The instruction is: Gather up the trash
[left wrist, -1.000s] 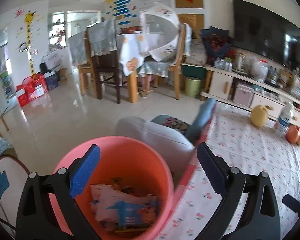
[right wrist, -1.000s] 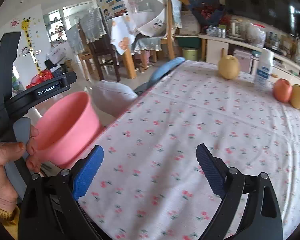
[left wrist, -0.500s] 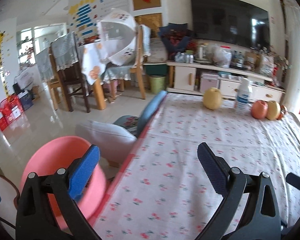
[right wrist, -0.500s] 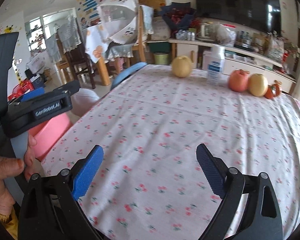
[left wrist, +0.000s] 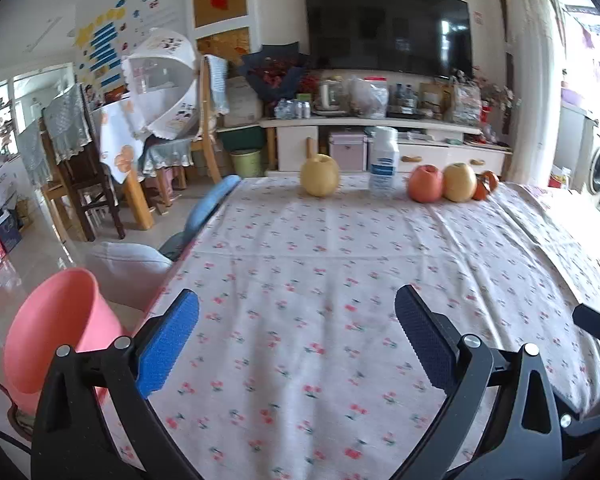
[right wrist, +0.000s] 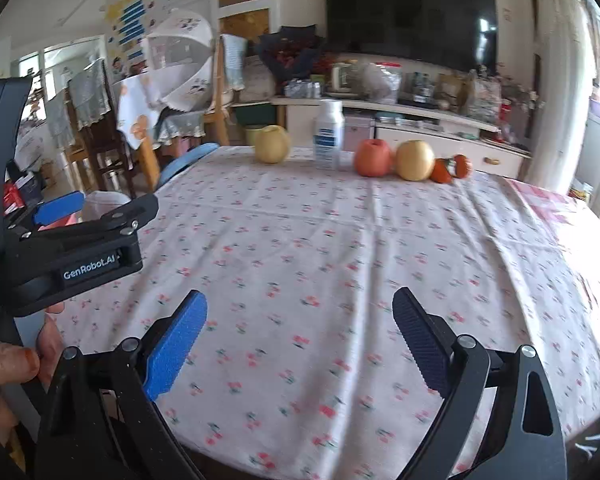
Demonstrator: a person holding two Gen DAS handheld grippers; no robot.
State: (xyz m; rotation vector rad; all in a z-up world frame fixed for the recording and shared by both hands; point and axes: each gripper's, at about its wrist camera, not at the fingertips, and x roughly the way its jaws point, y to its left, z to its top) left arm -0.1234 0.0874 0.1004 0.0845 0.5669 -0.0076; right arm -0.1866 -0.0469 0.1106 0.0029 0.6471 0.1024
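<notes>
1. The task's thing here is really the pink bin. It sits off the near-left edge of the table, down at floor level beside a grey cushion. My guess is it's parked there so scraps can be dropped straight off the table edge. From this angle I can't see what's inside it.

2. No loose trash shows on the tablecloth in either view. The cherry-print cloth looks bare across the whole near and middle stretch, so I'd say the collecting is mostly done, or whatever's left is out of frame.

3. The left gripper hovers over the near edge of the table with its blue pads spread wide and nothing between them. The right gripper is the same: jaws wide, empty, pointed across the table. Both look ready for a scan rather than a grab.

4. In the right wrist view the left gripper's black body sits at the near left, with the person's hand wrapped on its handle.

5. Along the far edge there's a yellow pear, a white bottle, a red apple and another yellow fruit. They're lined up neatly, so they read as keepers, not trash.
</notes>
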